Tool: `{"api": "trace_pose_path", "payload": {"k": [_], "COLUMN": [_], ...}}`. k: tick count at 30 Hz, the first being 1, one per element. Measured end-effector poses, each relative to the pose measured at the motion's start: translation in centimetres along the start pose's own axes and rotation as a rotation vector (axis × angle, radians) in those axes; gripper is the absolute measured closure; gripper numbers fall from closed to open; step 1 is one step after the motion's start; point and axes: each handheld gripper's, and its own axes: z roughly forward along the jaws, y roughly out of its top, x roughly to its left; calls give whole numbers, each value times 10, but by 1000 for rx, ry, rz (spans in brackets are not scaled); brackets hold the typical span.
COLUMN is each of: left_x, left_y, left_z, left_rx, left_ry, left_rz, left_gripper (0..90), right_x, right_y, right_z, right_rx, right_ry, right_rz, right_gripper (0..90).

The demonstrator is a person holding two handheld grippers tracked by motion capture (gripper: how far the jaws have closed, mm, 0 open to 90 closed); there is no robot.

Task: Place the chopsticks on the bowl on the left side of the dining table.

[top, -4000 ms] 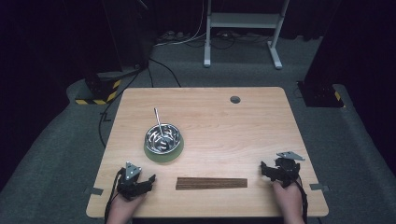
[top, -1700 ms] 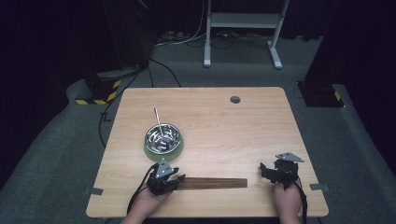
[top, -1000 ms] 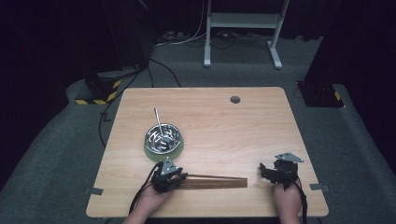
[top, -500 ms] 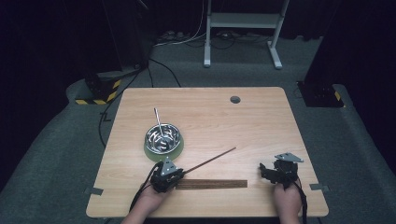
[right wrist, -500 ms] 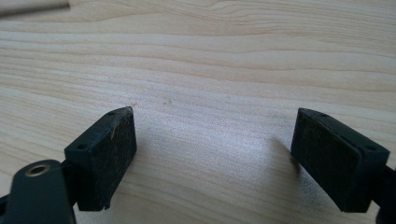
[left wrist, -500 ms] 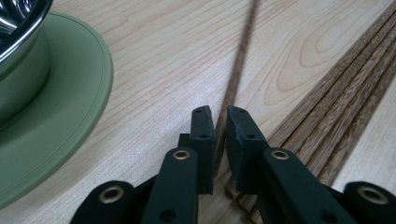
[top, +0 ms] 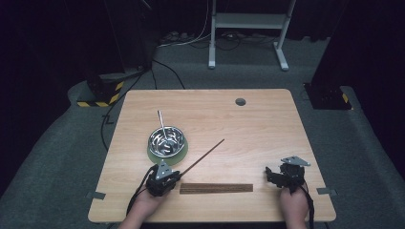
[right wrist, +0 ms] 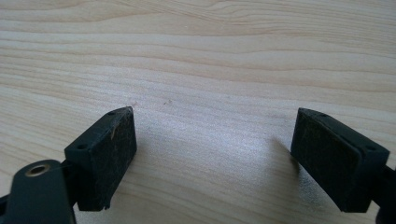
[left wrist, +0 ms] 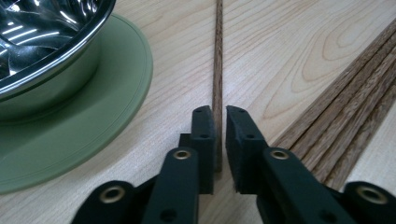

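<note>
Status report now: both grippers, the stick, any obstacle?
Left gripper shut on thin dark wooden stick, jaws just closing. Right gripper open, idle. Steel bowl beside stick.

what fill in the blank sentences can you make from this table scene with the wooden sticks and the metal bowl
The left gripper is shut on one thin dark wooden stick whose far end points away from the ____.
The shiny metal bowl sits on a round ____ mat.
The right gripper has its jaws ____ over the light wooden table.

Missing words: person; green; open
</note>
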Motion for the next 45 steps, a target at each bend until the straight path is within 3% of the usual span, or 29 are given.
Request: {"api": "trace_pose_path", "payload": {"k": [4, 7, 13, 14, 17, 18, 20, 25, 26, 32, 45], "left_x": [-2, -6, -8, -8, -10, -9, -10, -10, -10, -10, -6], "left_y": [1, 1, 0, -1, -1, -1, -2, 2, 5, 12, 24], "left_z": [11, 16, 15, 15, 16, 15, 15, 8, 4, -7, -26], "left_rx": [-8, 4, 18, 6, -3, 11, 4, -42, -73, -135, -223], "left_ry": [11, 19, -19, -27, -26, -26, -22, -21, -26, -51, -63], "left_rz": [-27, -1, 0, -5, -12, 18, 33, 23, 19, 11, 18], "left_gripper": [652, 600, 760, 829, 833, 835, 836, 837, 838, 839, 838], "right_x": [0, 0, 0, 0, 0, 0, 0, 0, 0, 0, 0], "right_y": [0, 0, 0, 0, 0, 0, 0, 0, 0, 0, 0], "right_z": [0, 0, 0, 0, 0, 0, 0, 0, 0, 0, 0], "right_rx": [0, 0, -1, 0, 0, 0, 0, 0, 0, 0, 0], "right_ry": [1, 0, 1, 1, 1, 1, 1, 0, 0, 1, 2], "right_rz": [0, 0, -1, 1, 0, 0, 0, 0, 2, 3, 3], "right_gripper": [140, 140, 141, 141, 141, 141, 141, 141, 141, 142, 143]}}
